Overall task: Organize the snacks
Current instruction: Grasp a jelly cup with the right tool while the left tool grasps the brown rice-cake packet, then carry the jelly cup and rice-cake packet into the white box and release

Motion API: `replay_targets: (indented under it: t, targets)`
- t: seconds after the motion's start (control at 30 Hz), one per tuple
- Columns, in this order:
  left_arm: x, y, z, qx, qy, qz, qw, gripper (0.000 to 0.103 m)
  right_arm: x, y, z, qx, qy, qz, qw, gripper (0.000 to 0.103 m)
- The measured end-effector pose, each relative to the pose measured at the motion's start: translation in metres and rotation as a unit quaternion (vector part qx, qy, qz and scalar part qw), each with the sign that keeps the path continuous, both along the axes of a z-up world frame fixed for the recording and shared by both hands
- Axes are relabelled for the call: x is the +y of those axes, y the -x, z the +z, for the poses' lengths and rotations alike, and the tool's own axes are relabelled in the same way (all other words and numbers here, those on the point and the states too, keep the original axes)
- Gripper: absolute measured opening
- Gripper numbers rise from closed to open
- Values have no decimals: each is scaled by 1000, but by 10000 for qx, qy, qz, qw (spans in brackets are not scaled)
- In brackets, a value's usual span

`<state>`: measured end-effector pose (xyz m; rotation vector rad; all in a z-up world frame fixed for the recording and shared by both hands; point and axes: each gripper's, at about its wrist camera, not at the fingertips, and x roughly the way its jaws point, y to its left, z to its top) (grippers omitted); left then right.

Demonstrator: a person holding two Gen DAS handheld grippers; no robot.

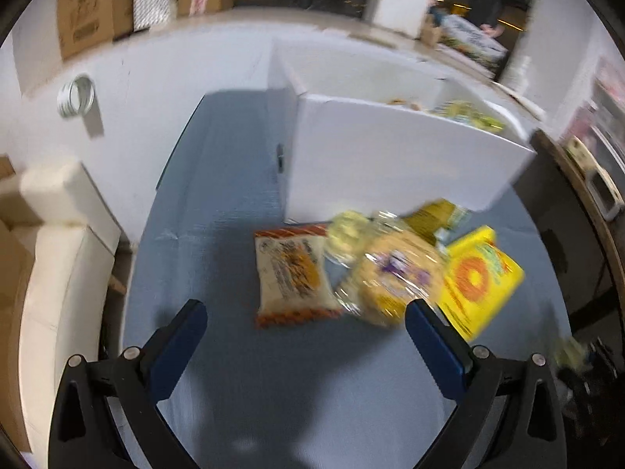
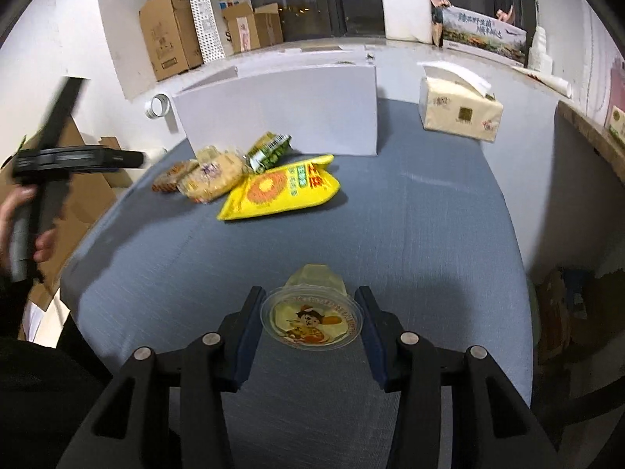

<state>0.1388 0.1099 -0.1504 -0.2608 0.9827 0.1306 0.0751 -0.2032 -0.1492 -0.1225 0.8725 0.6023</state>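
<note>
A pile of snacks lies on the blue-grey table before a white box (image 1: 390, 148) (image 2: 281, 109): an orange-and-white packet (image 1: 293, 269) (image 2: 170, 179), a clear pack of round biscuits (image 1: 390, 273) (image 2: 215, 176), a green packet (image 1: 437, 215) (image 2: 269, 148) and a yellow bag (image 1: 480, 277) (image 2: 277, 191). My left gripper (image 1: 306, 312) is open and empty above the table, just short of the pile. My right gripper (image 2: 310, 301) is shut on a clear jelly cup (image 2: 311, 318) with a cartoon lid, near the table's front edge. The box holds some snacks (image 1: 465, 115).
A tissue pack (image 2: 461, 109) stands at the back right of the table. Cardboard boxes (image 2: 172, 31) and a paper bag (image 2: 215, 11) line the windowsill behind. A tape roll (image 1: 76, 95) hangs at the wall on the left. The hand holding the left gripper (image 2: 58, 160) shows at far left.
</note>
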Motion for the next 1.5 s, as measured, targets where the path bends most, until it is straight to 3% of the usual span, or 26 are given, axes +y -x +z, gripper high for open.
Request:
replay_targets:
  t: [0.23, 0.3, 0.4, 0.43, 0.47, 0.57, 0.77, 1.0, 1.17, 1.33, 1.5]
  targets:
    - [14, -45, -34, 476, 71, 150, 9987, 102, 8, -1, 5, -70, 48, 91, 9999, 51]
    - [17, -48, -40, 535, 111, 124, 9984, 97, 10, 1, 6, -89, 52, 140, 9998, 51]
    - [10, -48, -39, 577, -331, 101, 9977, 73, 12, 2, 8, -126, 45, 183, 9997, 51]
    - [8, -47, -38, 596, -517, 142, 9968, 52, 12, 2, 7, -118, 37, 169, 9998, 51]
    - [8, -46, -37, 612, -558, 174, 9964, 51, 12, 1, 7, -105, 21, 157, 9998, 51]
    - [16, -41, -36, 525, -224, 194, 9982, 50, 14, 2, 7, -94, 10, 187, 9998, 51]
    - [15, -16, -14, 149, -191, 171, 9996, 50, 17, 3, 12, -151, 7, 225, 9996, 51]
    - [-11, 35, 66, -934, -351, -154, 9949, 51, 28, -11, 37, -396, -160, 310, 9986, 51]
    - [-18, 39, 120, -1573, -311, -279, 9867, 51, 50, -39, 74, -775, -402, 352, 9956, 51]
    - [-25, 14, 154, -1829, -570, -441, 9805, 51, 79, -84, 111, -1155, -500, 458, 9910, 51]
    - [-24, -45, 149, -1634, -368, -477, 9847, 51, 109, -145, 133, -875, -816, 455, 9918, 51]
